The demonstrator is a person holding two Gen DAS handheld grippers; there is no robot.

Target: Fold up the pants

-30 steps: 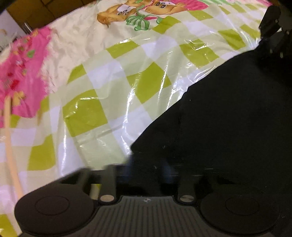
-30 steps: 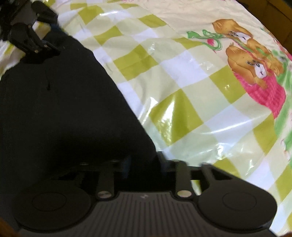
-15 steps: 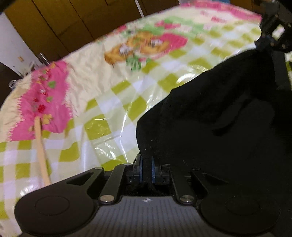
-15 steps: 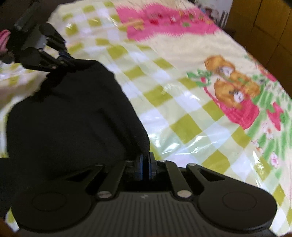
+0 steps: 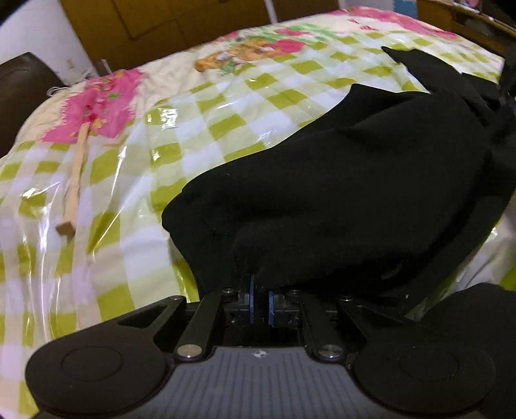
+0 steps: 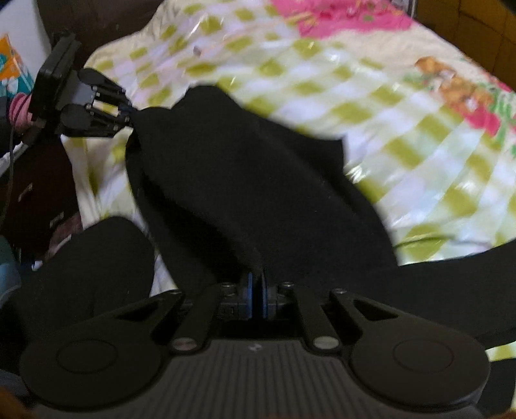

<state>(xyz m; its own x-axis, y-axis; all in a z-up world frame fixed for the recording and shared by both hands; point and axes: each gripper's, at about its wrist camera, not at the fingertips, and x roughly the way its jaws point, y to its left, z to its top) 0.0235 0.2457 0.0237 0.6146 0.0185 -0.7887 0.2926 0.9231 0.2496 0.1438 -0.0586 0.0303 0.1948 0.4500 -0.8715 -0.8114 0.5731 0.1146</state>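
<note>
The black pants [image 5: 354, 180] hang lifted over a table covered with a green-checked plastic cloth [image 5: 200, 122]. My left gripper [image 5: 260, 301] is shut on one edge of the pants, blue pads pinching the fabric. My right gripper [image 6: 256, 298] is shut on another edge of the pants [image 6: 245, 180]. In the right wrist view the left gripper [image 6: 130, 112] shows at the upper left, holding the far corner. The fabric stretches between both grippers and part of it sags down toward the cloth.
A wooden stick [image 5: 74, 187] lies on the cloth at the left. Wooden cabinets [image 5: 180, 22] stand behind the table. A dark chair [image 5: 22, 96] is at the left edge. The cloth [image 6: 403, 106] has pink cartoon prints.
Both grippers have risen and pulled back with the pants in them. The fabric has come up off the cloth and more of the table and room shows.
</note>
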